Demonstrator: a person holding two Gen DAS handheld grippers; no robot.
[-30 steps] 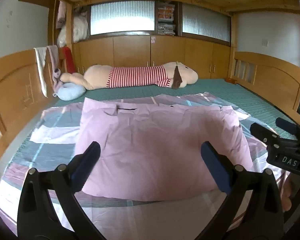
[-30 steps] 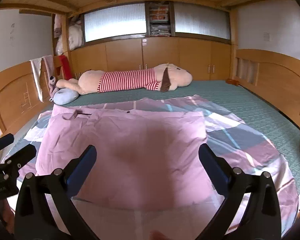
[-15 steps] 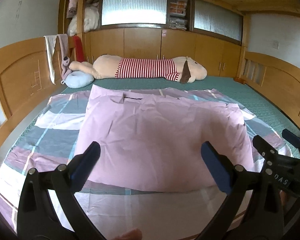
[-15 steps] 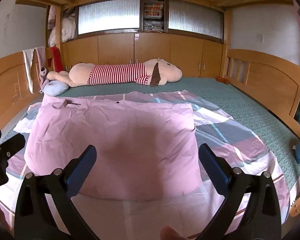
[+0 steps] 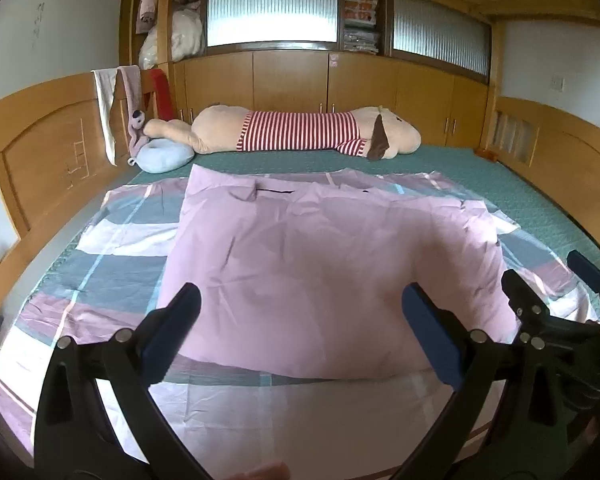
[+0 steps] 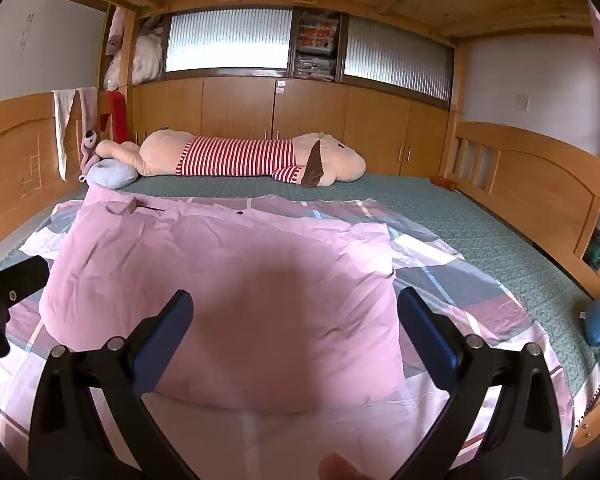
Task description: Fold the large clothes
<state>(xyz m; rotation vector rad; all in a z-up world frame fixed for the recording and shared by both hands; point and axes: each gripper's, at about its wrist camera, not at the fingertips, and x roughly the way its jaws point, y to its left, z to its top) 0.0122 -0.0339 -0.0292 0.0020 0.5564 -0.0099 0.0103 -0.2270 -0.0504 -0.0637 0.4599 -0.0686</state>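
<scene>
A wide wooden-framed bed [image 5: 28,240] fills both views, its green mattress cover bare toward the far cabinets. Spread across the near half lies a large bed sheet [image 6: 452,284] of pink, grey and white blocks, and on top of it a plain pink cloth [image 6: 228,280], folded over at least once, its near edge a rounded fold facing the grippers. A long plush toy [image 5: 300,136] in a striped shirt lies along the far side, well apart from the cloth.

The cloth looks light, thin and limp; it should drape and crease easily, and a single-corner lift would probably let it sag. The near corners at either end of the fold look like the best places to pinch.

There is open mattress to the right and beyond; the headboard on the left crowds that side.

The left gripper [image 5: 300,320] hovers above the near fold, jaws spread wide and empty. The right gripper [image 6: 296,320] does likewise, released, gripping nothing.
</scene>
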